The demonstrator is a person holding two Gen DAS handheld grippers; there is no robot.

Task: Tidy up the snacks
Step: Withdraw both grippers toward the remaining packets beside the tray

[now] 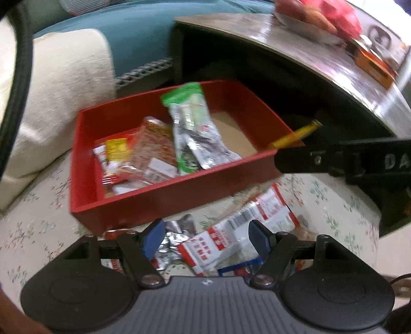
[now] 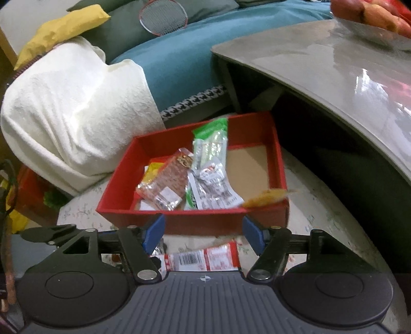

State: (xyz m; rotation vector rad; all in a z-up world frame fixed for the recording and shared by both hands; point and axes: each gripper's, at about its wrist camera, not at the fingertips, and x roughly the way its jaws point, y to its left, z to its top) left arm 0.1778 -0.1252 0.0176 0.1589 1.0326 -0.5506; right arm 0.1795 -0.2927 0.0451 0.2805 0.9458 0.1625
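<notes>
The left hand-held gripper (image 1: 206,240) is being held with its blue fingers (image 1: 153,239) spread apart and nothing between them, above a loose heap of snack packets (image 1: 231,239) that are lying on the floral-covered surface (image 1: 38,231). The right hand-held gripper (image 2: 204,235) is likewise being held wide open and empty, just before the near wall of the red box (image 2: 205,223); a red-and-white barcoded packet (image 2: 203,259) is lying on the surface below it.

Several snacks are being kept in the left part of the red box (image 1: 164,203): a green-and-silver packet (image 1: 191,128) is leaning against the far wall, a clear packet with brownish contents (image 1: 151,151) is lying beside it, and a yellow-and-red packet (image 1: 115,151) is lying at the left end. The right part of the cardboard floor is showing bare. A blurred yellow packet (image 2: 267,197) is seen at the near right corner of the box; whether it is resting on the rim cannot be told.

A white cushion (image 2: 72,113) is lying to the left of the box, and a grey table (image 2: 334,66) carrying a bowl of red fruit (image 2: 375,18) is standing to the right.
</notes>
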